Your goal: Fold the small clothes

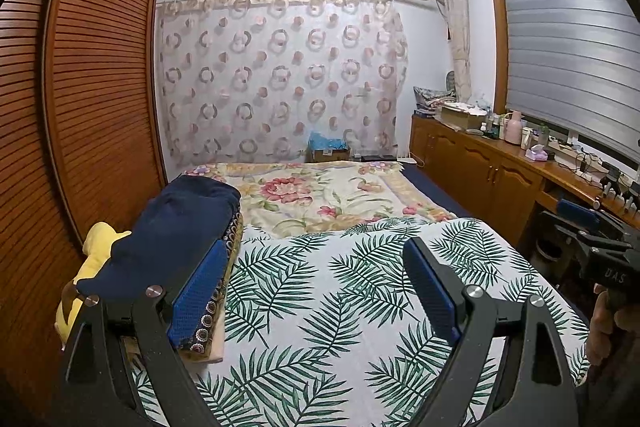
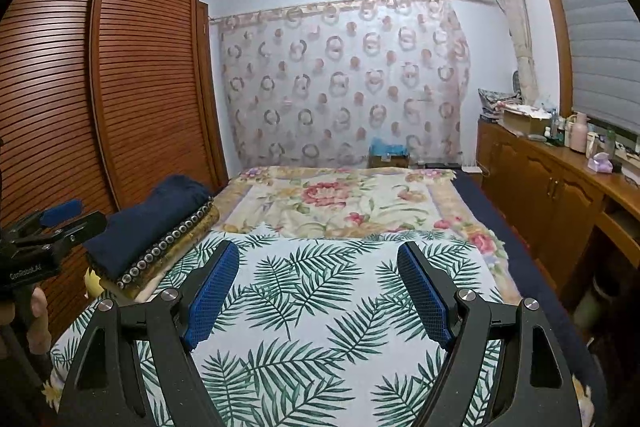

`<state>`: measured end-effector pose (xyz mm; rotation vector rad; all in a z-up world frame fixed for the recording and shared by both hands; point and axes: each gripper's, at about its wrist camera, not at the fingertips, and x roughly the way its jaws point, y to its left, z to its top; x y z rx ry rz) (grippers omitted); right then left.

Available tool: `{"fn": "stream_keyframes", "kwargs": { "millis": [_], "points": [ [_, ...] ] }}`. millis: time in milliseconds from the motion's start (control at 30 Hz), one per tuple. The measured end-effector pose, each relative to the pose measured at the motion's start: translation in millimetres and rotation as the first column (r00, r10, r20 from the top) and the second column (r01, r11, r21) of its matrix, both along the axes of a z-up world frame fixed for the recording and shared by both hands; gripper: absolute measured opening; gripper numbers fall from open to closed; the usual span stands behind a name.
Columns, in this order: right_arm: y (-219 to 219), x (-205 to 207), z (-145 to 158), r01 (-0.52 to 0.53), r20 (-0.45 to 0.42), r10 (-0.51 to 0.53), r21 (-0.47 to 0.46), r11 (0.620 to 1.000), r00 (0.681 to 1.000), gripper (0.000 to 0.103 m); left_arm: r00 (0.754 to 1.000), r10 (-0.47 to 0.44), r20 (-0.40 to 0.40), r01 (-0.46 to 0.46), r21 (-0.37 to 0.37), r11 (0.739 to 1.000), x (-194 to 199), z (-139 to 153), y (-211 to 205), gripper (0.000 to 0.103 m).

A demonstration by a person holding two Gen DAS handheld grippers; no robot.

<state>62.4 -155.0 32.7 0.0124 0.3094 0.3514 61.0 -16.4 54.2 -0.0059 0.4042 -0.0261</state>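
A stack of folded clothes lies at the bed's left edge: a navy garment point(image 1: 180, 223) on top, a dark piece with a ring-patterned border point(image 1: 224, 283) under it, and a yellow piece point(image 1: 96, 255) beside it. The stack also shows in the right wrist view point(image 2: 148, 227). My left gripper point(image 1: 316, 291) is open and empty above the palm-leaf sheet point(image 1: 320, 307), its left finger next to the stack. My right gripper point(image 2: 320, 291) is open and empty over the same sheet point(image 2: 320, 307). Each gripper shows at the edge of the other's view.
A floral blanket point(image 1: 320, 195) covers the far half of the bed. A slatted wooden wardrobe point(image 1: 80, 107) stands on the left. A wooden cabinet point(image 1: 480, 171) with bottles and boxes runs along the right under a window blind. A patterned curtain hangs behind the bed.
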Motion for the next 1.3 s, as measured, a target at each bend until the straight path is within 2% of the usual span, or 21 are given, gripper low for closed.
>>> {"fn": "stream_keyframes", "kwargs": {
  "millis": [1300],
  "points": [
    [-13.5,-0.6,1.7,-0.003,0.002,0.003,-0.006,1.0,1.0,0.083,1.0,-0.002,0.003,0.002,0.0,1.0,-0.4,-2.8,1.1,0.09]
  ]
}}
